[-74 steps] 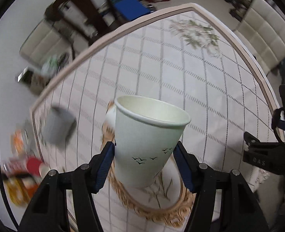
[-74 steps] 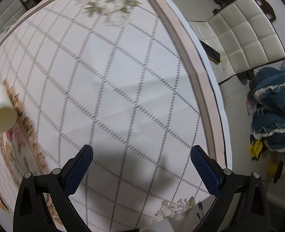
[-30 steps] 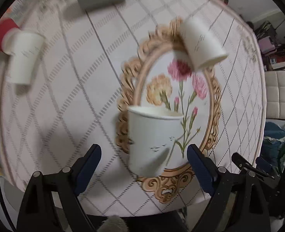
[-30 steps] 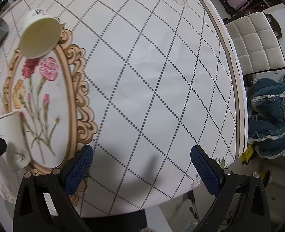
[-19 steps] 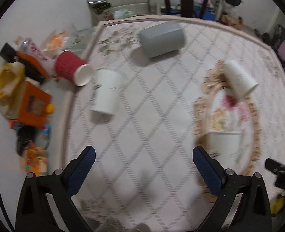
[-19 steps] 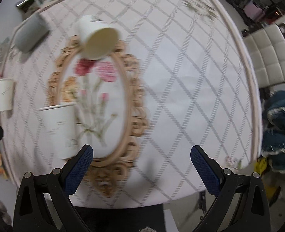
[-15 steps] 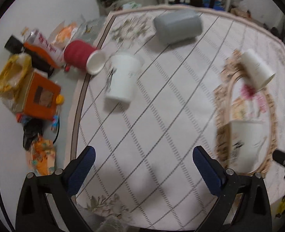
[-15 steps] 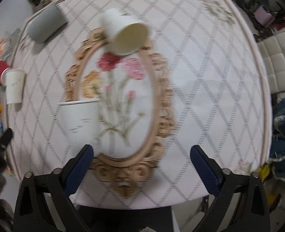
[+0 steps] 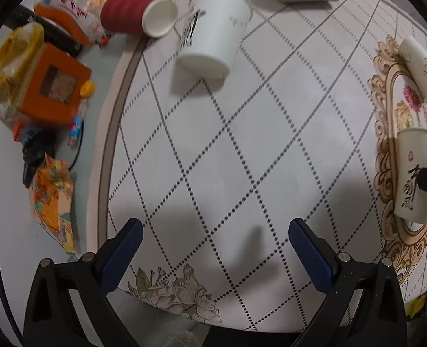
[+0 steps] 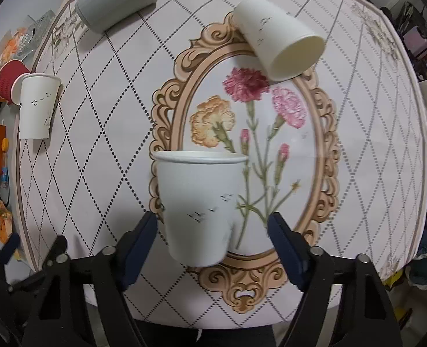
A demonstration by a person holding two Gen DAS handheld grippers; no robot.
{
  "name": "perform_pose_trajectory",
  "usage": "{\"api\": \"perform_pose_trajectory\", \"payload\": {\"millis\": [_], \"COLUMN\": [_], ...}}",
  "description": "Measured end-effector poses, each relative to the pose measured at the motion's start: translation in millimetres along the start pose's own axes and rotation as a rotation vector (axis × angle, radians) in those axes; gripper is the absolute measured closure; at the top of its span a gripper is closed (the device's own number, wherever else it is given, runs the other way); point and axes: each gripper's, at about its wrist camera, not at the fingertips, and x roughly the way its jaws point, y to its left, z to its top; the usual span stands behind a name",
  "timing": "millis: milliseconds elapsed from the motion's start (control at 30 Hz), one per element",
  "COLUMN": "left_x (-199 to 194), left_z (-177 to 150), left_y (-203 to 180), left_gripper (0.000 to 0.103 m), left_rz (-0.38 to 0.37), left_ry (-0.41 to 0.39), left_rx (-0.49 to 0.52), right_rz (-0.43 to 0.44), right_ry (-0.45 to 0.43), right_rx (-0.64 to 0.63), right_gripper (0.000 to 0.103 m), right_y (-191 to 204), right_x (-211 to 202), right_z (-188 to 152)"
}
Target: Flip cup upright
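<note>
A white paper cup with bird marks (image 10: pixel 199 205) stands upright on the oval flower print; it also shows at the right edge of the left wrist view (image 9: pixel 416 173). My right gripper (image 10: pixel 212 231) is open, its fingers on either side of this cup without touching it. My left gripper (image 9: pixel 213 245) is open and empty over bare tablecloth. Another white cup (image 10: pixel 277 37) lies on its side at the oval's far rim. A third white cup (image 9: pixel 213 43) stands upside down near the table's left edge.
A grey cup (image 10: pixel 115 0) lies on its side at the far left of the table. A red cup (image 9: pixel 135 14) lies beside the upside-down cup at the table's edge. An orange box (image 9: pixel 51 89) and snack bags (image 9: pixel 51 202) lie on the floor to the left.
My left gripper let go of the bird cup, left it upright on the oval, and swung left. My right gripper moved in and narrowed around that cup.
</note>
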Motion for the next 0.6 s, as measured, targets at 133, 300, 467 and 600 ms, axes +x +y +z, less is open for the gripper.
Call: {"api": "perform_pose_trajectory", "payload": {"millis": [133,300,467,600], "left_x": [10,18,24,27], "left_z": [-1,0,2,6], "left_y": [7,15,23,30], "left_gripper": [0.000,0.000,0.000,0.000], "left_rz": [0.001,0.002,-0.008,-0.011], "left_ry": [0.026,0.054,0.068,0.098], "left_rx": [0.003,-0.002,-0.001,-0.006], "right_rz": [0.010,0.017,0.025,0.048], "right_ry": [0.033,0.020,0.017,-0.022], "right_rx": [0.010,0.003,0.013,0.021], "right_gripper": [0.042,0.043,0.043,0.044], "right_y": [5,7,9,0], "right_x": [13,12,13,0], "right_z": [4,4,5,5]}}
